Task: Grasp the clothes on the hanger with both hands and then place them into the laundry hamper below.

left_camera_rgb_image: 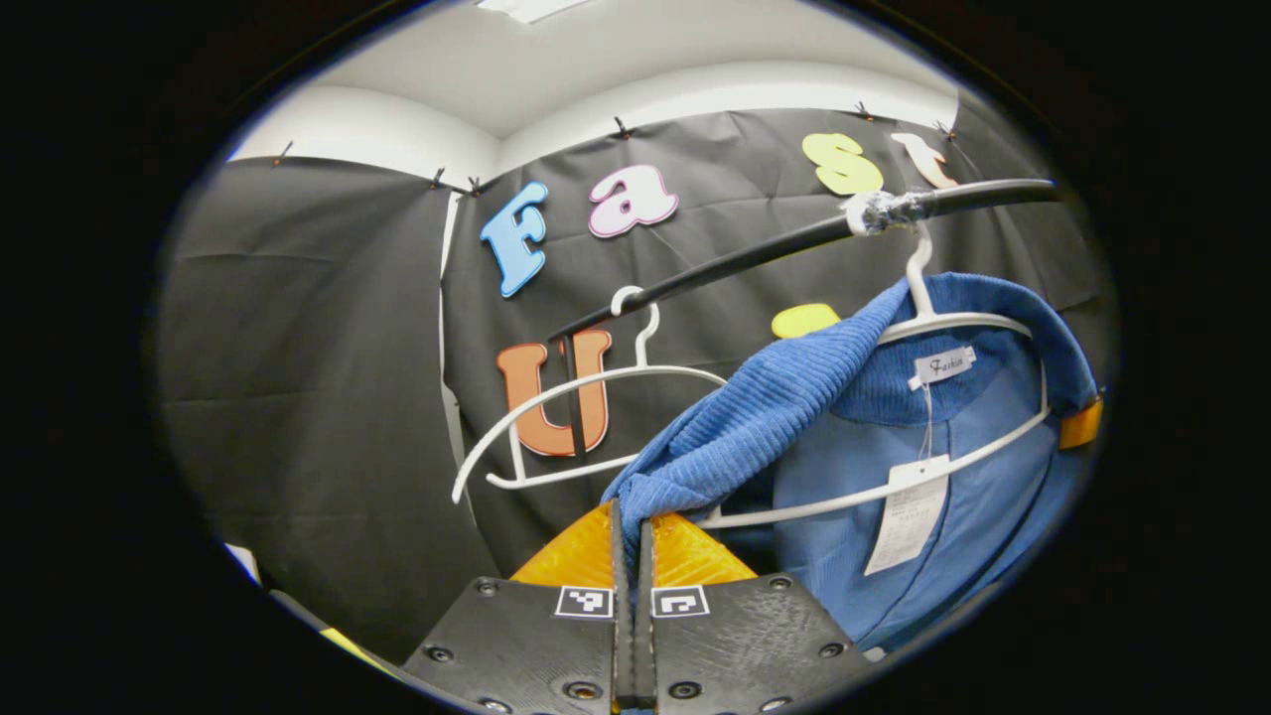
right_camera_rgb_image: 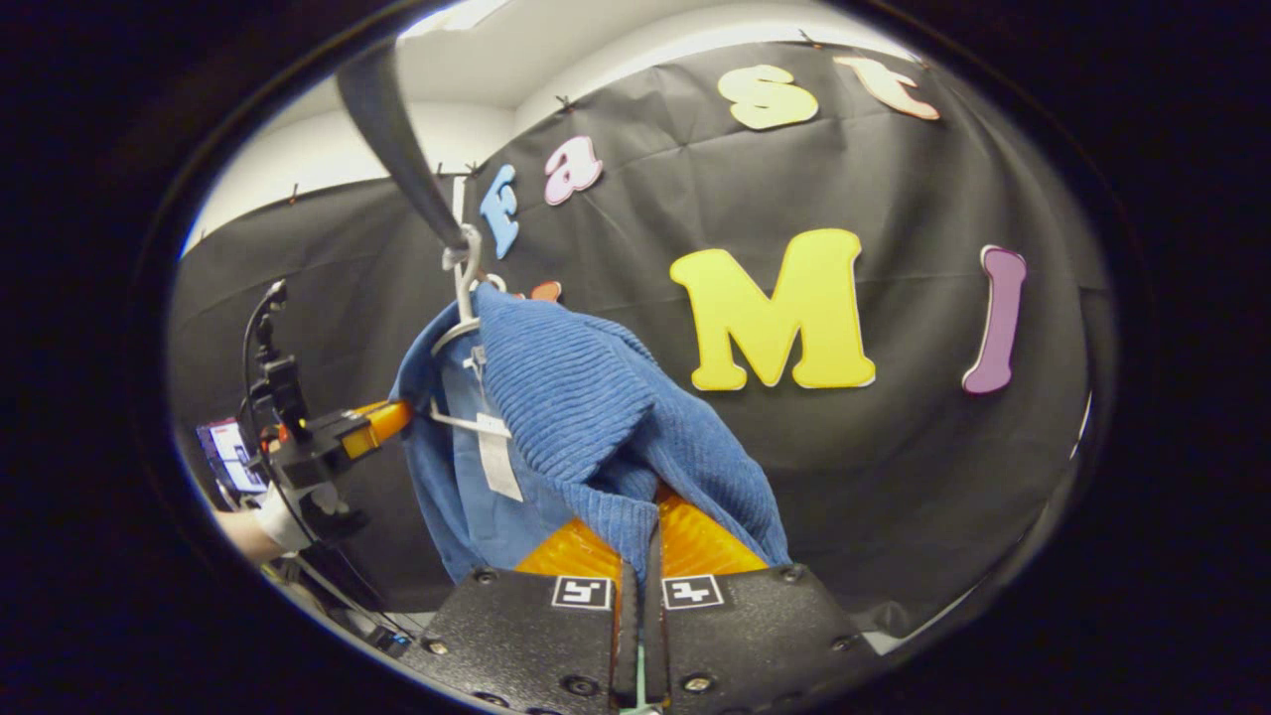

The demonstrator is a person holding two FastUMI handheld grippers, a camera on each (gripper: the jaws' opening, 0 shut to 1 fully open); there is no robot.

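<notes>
1. Black cloth walls [left_camera_rgb_image: 328,377] enclose the booth beneath a white ceiling [left_camera_rgb_image: 596,70]; a dark rail [left_camera_rgb_image: 735,260] crosses in front of the cloth.
2. Two white hangers hang from the rail. The bare hanger [left_camera_rgb_image: 556,397] sits toward the rail's left end in the left gripper view; the loaded hanger [left_camera_rgb_image: 943,323] hooks on at a taped joint further right.
3. The blue ribbed sweater [left_camera_rgb_image: 794,397] is draped on the loaded hanger, with its collar label and paper tag [left_camera_rgb_image: 909,516] facing the left gripper view.
4. Left gripper [left_camera_rgb_image: 633,536]: fingers clenched together on a fold of the sweater's shoulder, which is drawn down off the hanger's end to the fingertips.
5. Right gripper [right_camera_rgb_image: 643,546]: fingers closed on the sweater's opposite shoulder fold, the knit bunched directly above the tips.
6. The right gripper view also records the left gripper at the sweater's far edge, touching the fabric, with the person's hand [right_camera_rgb_image: 288,516] holding it and cables trailing above.
7. The sweater stays hooked on the rail by its hanger, stretched between both grippers.
</notes>
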